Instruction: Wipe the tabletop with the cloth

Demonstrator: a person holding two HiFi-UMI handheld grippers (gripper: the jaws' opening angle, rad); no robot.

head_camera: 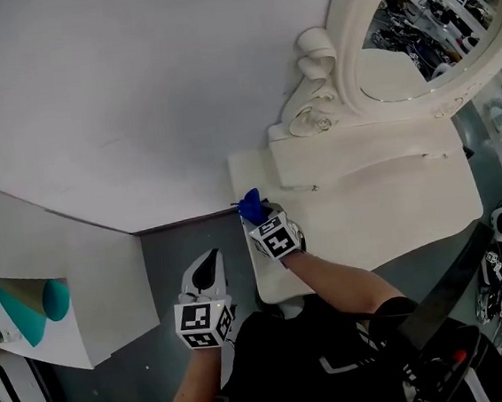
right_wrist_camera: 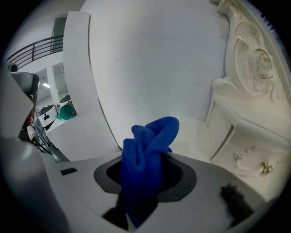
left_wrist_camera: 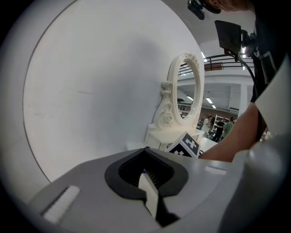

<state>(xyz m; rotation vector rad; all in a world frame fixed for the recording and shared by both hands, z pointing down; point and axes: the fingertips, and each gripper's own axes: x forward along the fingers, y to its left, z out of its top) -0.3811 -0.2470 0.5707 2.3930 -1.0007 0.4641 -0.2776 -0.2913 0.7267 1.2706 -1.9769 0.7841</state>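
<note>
Cloth (right_wrist_camera: 148, 154), blue and bunched: clamped between jaws of right gripper (head_camera: 260, 214), over rear left corner of cream tabletop (head_camera: 395, 212), near drawer base under mirror (head_camera: 412, 36). Contact between cloth and tabletop: cannot tell. Left gripper (head_camera: 209, 261): jaws closed together on nothing, held off tabletop's left edge, above grey floor (head_camera: 171, 249).

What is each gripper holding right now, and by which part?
The right gripper clamps the blue cloth by a bunched part, folds sticking out ahead. The left gripper is shut, empty.
</note>
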